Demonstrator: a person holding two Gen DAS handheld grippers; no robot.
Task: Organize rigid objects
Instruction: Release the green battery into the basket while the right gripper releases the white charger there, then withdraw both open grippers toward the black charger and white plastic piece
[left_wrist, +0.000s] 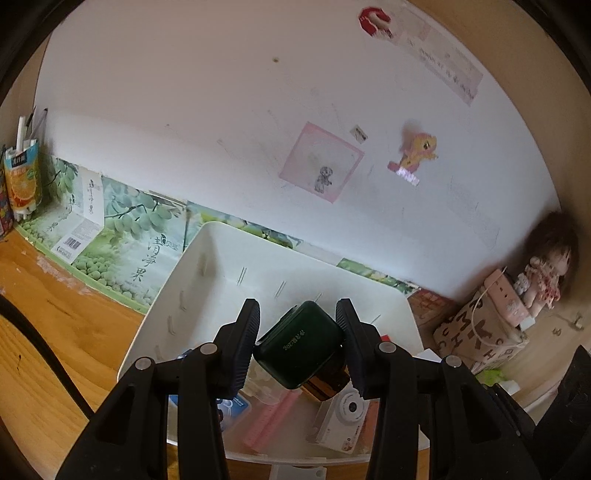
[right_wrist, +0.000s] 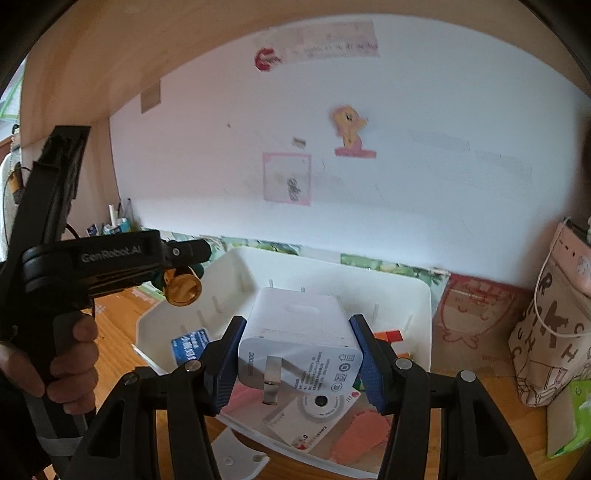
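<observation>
- My left gripper (left_wrist: 298, 341) is clamping a dark green jar (left_wrist: 297, 345) by its flat sides, pads pressing on both flanks, and I am holding it just above the near part of the white bin (left_wrist: 207, 258).
- The jar is looking hard, glossy and probably weighty for its size — glass, I am guessing — so it is likely slippery and breakable. The flat faces I am gripping seem the best hold; its gold cap (right_wrist: 183, 290), showing clearly only in the right wrist view, is round and smooth and would be a poor place to pinch.
- My right gripper (right_wrist: 297, 365) is squeezing a white charger (right_wrist: 299, 343) across its two side walls, over the near middle of the same bin (right_wrist: 421, 302).
- The charger is reading as light, stiff plastic with smooth faces. It should tolerate a drop better than the jar, and I am keeping the pads away from the metal prongs (right_wrist: 270, 380) facing me.
- Both held things are blocking much of the bin floor. I am making out a white camera (left_wrist: 347, 417), a pink flat piece (left_wrist: 271, 421) and a blue-labelled box (right_wrist: 190, 347) — the rest is cut off.
- Something orange and red (right_wrist: 393, 338) at the far right inside the bin is too hidden to name.
- The hand (right_wrist: 70, 365) holding the left tool is showing only in part.
</observation>
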